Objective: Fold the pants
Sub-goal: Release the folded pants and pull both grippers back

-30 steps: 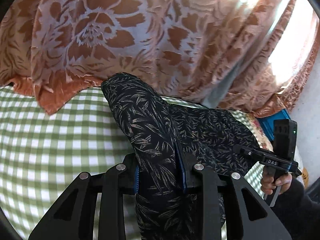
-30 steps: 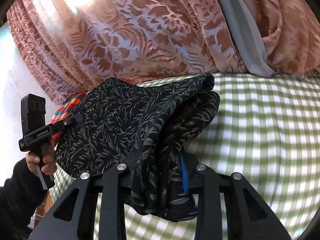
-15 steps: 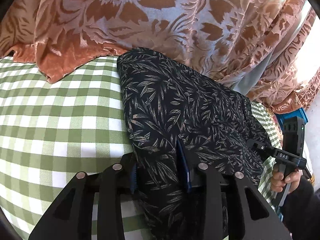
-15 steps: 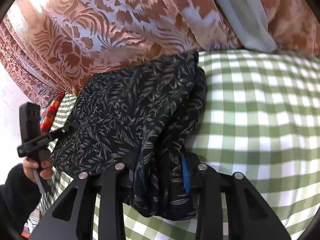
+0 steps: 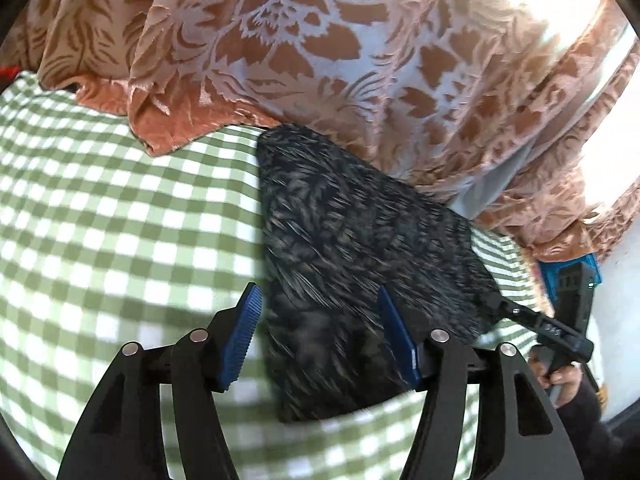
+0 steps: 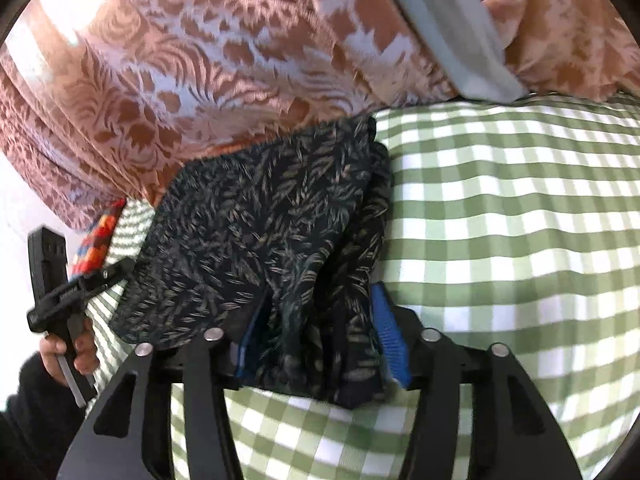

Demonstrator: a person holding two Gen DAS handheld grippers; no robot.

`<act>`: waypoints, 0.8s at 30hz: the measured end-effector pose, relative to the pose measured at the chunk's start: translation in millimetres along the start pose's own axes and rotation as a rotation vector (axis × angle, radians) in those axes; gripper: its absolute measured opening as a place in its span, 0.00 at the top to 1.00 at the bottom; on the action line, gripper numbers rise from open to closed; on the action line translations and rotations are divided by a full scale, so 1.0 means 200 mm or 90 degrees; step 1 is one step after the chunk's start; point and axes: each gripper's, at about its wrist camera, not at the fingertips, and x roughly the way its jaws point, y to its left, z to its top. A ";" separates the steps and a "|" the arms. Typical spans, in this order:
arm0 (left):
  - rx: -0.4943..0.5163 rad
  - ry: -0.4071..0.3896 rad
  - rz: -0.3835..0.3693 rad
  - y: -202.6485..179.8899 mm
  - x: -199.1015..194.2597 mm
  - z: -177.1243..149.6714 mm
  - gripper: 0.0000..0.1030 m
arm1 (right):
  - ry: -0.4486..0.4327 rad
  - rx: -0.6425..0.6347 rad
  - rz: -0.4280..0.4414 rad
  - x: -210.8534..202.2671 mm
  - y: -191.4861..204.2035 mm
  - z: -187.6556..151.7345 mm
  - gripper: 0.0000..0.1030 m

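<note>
Left wrist view: the left hand-held gripper (image 5: 318, 336) is opening, pads clear, the pants (image 5: 360, 248) lying folded on the checked bedcover (image 5: 120, 220). Right wrist view: the right hand-held gripper (image 6: 316, 340) is opening too, cloth bunched between. Best back out low, no snagging.

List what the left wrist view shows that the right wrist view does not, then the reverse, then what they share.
Left wrist only: the left gripper, jaws opening around the pants' edge, a blue object at far right, and the right gripper beyond.

Right wrist only: a grey fabric strip among the curtain folds, a red patterned cloth at left, and layered folds bunched between the right gripper's opening jaws.

Both: the dark leaf-print pants folded on the green-and-white checked cloth, below the rust floral curtain.
</note>
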 end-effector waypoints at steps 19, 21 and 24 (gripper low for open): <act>0.036 -0.023 0.172 -0.16 -0.06 -0.17 0.34 | 0.000 -0.008 -0.128 0.00 0.04 -0.23 0.45; 0.035 -0.031 0.186 -0.18 -0.09 -0.18 0.31 | -0.006 -0.017 -0.148 -0.02 0.07 -0.24 0.45; 0.041 -0.050 0.208 -0.21 -0.15 -0.19 0.27 | -0.016 -0.016 -0.179 -0.03 0.11 -0.24 0.42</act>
